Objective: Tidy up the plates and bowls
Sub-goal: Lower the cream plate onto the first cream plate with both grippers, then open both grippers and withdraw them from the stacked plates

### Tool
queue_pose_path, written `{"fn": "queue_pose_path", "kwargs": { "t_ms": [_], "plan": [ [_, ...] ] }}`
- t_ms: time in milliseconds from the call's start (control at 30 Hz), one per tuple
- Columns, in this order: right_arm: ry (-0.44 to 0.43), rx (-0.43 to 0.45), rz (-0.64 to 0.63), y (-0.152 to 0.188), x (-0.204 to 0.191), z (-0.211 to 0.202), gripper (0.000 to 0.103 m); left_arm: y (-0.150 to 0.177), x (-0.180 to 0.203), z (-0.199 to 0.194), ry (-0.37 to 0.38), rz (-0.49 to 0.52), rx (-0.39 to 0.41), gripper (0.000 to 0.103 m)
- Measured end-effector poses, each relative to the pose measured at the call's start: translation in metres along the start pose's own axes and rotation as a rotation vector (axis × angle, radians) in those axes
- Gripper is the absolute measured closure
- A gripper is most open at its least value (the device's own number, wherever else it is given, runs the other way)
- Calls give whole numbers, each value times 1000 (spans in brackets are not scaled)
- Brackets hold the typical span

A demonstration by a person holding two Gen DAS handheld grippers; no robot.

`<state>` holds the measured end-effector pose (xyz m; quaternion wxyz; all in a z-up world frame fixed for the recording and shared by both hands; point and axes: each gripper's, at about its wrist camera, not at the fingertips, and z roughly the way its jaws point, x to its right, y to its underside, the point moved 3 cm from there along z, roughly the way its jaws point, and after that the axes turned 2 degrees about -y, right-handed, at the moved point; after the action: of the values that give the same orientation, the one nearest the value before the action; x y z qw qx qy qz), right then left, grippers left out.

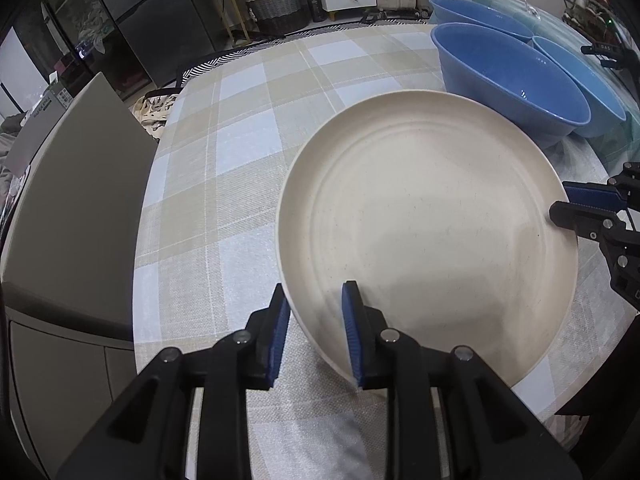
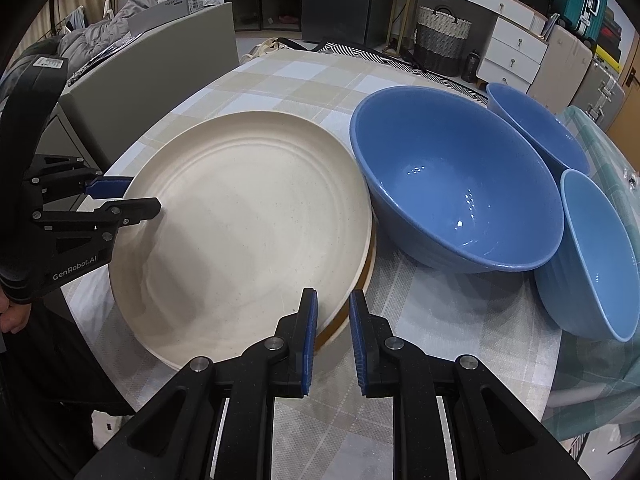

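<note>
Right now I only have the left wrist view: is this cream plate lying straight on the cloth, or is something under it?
Observer: The right wrist view shows a second plate under the cream plate. Its darker rim peeks out on the side towards the large blue bowl.
Operator: Where does the right gripper sit on it?
Observer: The right gripper straddles the near rim, with one finger over the plate's inside and the other outside, by that peeking edge.
Operator: Any room towards the bowl?
Observer: Very little. The plate's rim runs close along the bowl's wall, and I cannot tell whether they touch.
</note>
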<state>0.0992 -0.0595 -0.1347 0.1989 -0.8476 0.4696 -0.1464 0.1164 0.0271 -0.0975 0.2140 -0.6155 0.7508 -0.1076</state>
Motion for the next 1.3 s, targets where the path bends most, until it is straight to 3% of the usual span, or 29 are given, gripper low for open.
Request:
{"fn": "queue_pose_path", "kwargs": {
  "t_ms": [633,1033,1133,1300],
  "plan": [
    [26,-14,-13,4,-5,7,81,2,12,5,-38,55,-18,75],
    [22,-17,-15,5,-4,9,76,2,15,6,-34,65,-20,65],
    [17,-18,-12,4,-3,9,76,2,14,6,0,53,-31,56],
    [-2,-8,-15,2,-2,7,69,1,11,7,25,28,-48,52]
  ]
}}
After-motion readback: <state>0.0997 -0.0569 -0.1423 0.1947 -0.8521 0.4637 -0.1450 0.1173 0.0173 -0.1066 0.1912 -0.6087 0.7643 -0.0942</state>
